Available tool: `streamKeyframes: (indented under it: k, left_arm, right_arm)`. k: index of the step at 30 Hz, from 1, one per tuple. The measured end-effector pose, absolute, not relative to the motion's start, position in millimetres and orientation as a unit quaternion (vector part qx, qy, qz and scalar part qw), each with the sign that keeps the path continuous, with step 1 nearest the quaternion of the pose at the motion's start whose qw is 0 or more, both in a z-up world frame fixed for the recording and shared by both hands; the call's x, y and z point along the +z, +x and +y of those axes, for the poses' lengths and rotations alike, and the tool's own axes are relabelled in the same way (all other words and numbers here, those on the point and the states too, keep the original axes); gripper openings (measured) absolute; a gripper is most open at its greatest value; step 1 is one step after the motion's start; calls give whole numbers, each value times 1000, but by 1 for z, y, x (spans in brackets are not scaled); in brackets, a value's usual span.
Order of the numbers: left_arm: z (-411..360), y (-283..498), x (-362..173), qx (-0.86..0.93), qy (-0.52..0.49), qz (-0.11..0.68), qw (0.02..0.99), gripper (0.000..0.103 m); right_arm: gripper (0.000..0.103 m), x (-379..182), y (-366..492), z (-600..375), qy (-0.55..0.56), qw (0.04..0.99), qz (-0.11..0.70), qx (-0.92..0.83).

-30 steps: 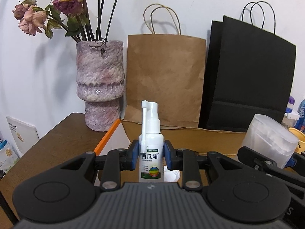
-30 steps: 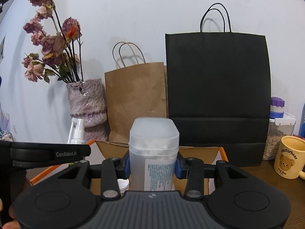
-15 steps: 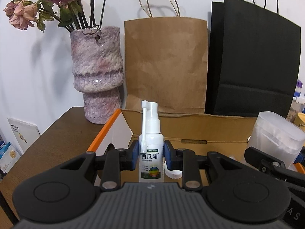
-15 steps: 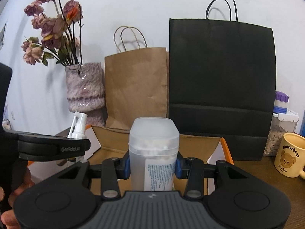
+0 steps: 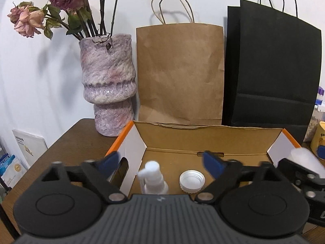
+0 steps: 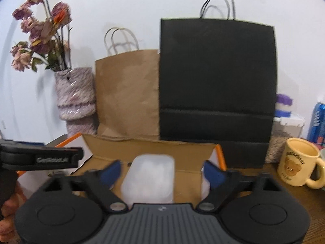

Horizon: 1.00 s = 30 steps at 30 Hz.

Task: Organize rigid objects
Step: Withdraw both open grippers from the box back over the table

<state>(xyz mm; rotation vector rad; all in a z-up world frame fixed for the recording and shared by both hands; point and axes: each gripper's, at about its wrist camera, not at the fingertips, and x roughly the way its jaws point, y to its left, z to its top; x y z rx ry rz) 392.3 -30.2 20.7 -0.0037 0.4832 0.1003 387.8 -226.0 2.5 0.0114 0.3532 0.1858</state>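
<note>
Left gripper point(image 5: 160, 162) jaws spread wide, spray bottle point(image 5: 152, 178) free below in the cardboard box point(image 5: 203, 136), left of a white cap point(image 5: 192, 181). Right gripper point(image 6: 161, 171) also wide apart, frosted container point(image 6: 149, 180) loose in the box. Release step; next, lift both clear without knocking them.

Spray bottle point(image 5: 152, 178) left of cap point(image 5: 192, 181) inside box point(image 5: 207, 137); vase point(image 5: 108, 85), bags point(image 5: 179, 75) behind box on bench point(image 5: 71, 140).
</note>
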Motion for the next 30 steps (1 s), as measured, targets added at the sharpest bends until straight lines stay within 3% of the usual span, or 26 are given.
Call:
streamKeyframes:
  k: [30]
  left_arm:
    - [-27, 370, 36, 49, -3, 228, 972, 103]
  right_arm:
    - [103, 21, 364, -235, 10, 983, 161, 89]
